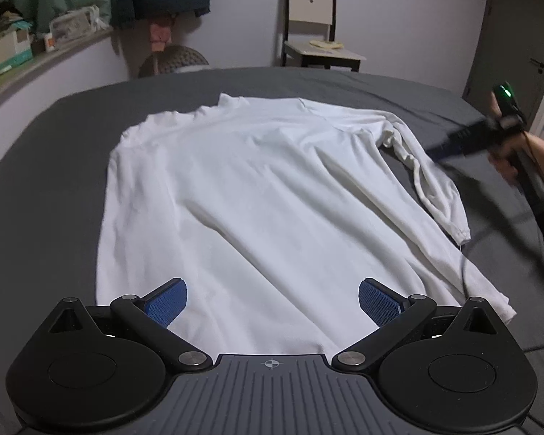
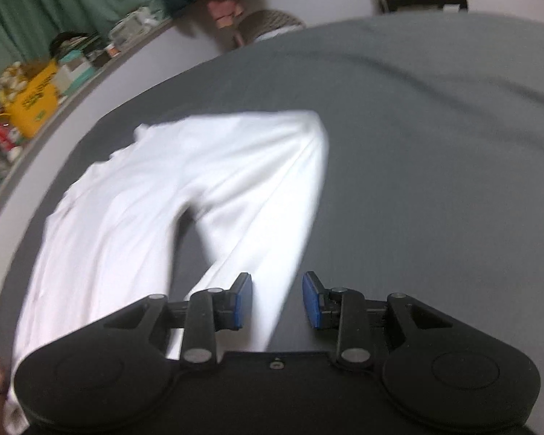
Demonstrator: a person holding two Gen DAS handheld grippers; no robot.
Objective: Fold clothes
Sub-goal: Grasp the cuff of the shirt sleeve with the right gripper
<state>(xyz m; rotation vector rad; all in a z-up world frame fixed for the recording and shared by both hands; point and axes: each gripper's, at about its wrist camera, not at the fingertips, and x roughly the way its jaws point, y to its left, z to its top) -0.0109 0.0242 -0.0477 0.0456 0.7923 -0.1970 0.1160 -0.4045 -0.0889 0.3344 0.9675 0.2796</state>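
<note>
While spread flat, back up, over the grey bedsheet (image 1: 54,166):

Left wrist view
- Shirt: white long-sleeved shirt (image 1: 257,195) lying on the sheet, collar at the far end, hem at the near end.
- Sleeve: right sleeve (image 1: 428,181) bent down along the shirt's right edge, cuff resting on the sheet just beside the body panel.
- Left gripper: left gripper (image 1: 272,302) hovering over the shirt's hem, blue pads (image 1: 167,302) spread wide, nothing between them.
- Right gripper: right gripper (image 1: 464,137) blurred at the shirt's right, near the upper sleeve, held by a hand (image 1: 518,152).
- Background: wooden chair (image 1: 315,25) well beyond the shirt's collar.

Right wrist view
- Shirt: same shirt (image 2: 134,195) smeared by motion blur, sleeve (image 2: 272,195) running toward the camera.
- Right gripper: right gripper (image 2: 277,301) with a narrow gap, sleeve cloth lying between and below the pads; no pad visibly pressing on it, so judged released.

Handling
- Weight: likely light, thin knit.
- Stiffness: soft and limp; bound to sag and crease wherever unsupported.
- Grip: probably not slippery against ribbed pads; single-layer pinches prone to dragging the rest.
- Where to hold: hem corners, shoulder seam, or cuff; doubled edges giving the firmest pinch.
</note>
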